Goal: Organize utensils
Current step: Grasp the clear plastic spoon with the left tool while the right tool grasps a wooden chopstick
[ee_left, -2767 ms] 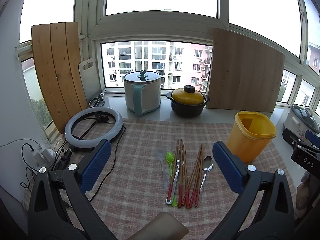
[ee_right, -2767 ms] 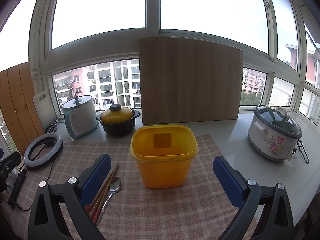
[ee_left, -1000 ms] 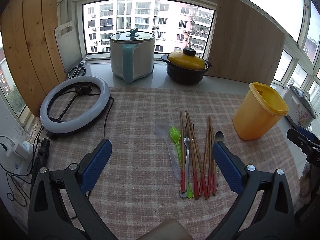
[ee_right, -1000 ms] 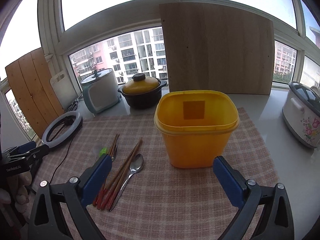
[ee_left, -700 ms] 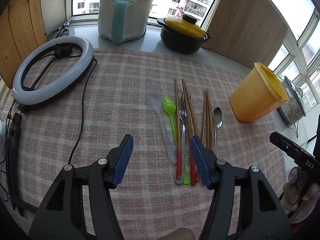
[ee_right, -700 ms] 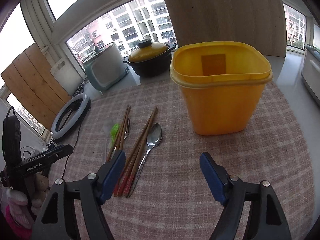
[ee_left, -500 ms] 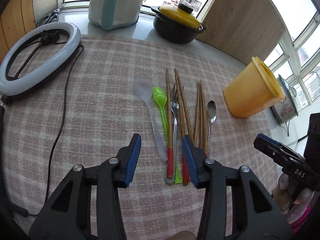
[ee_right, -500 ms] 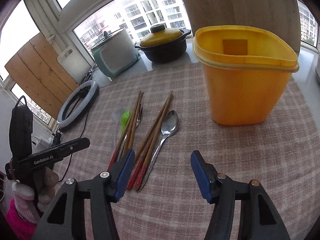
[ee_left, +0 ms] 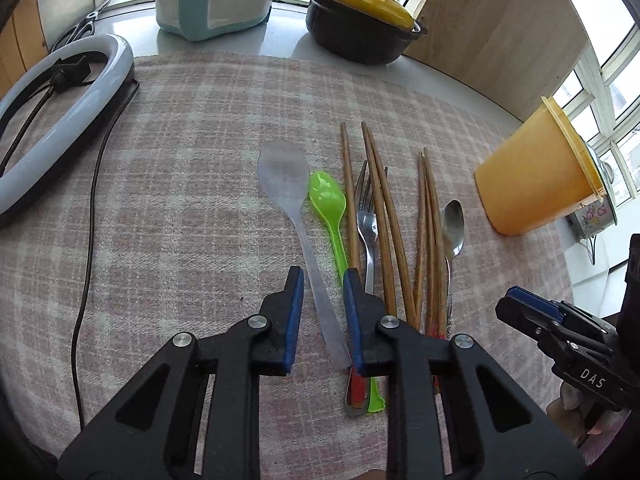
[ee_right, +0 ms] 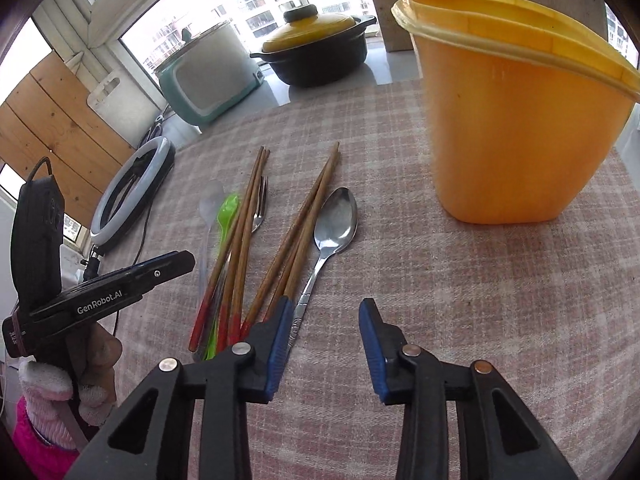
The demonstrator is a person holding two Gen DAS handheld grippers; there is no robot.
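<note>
Two blue-padded fingers of the left hand-held gripper [ee_left: 322, 280] straddling the clear spoon [ee_left: 298, 216] handle, narrowly parted, not yet pinching it. Lying beside it on the checked surface [ee_left: 192, 184]: green spoon [ee_left: 330, 208], fork [ee_left: 368, 216], chopsticks [ee_left: 384, 216], metal spoon [ee_left: 452, 228]; yellow container [ee_left: 532, 176] standing to the right.

Hovering low, right hand-held gripper [ee_right: 324, 310] spread open, left finger just beside the metal spoon [ee_right: 334, 228] handle. Yellow container [ee_right: 520, 120] standing upright; contents impossible to tell.

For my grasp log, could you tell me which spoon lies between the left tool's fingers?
The clear plastic spoon: leftmost, translucent handle between the left tool fingers.
</note>
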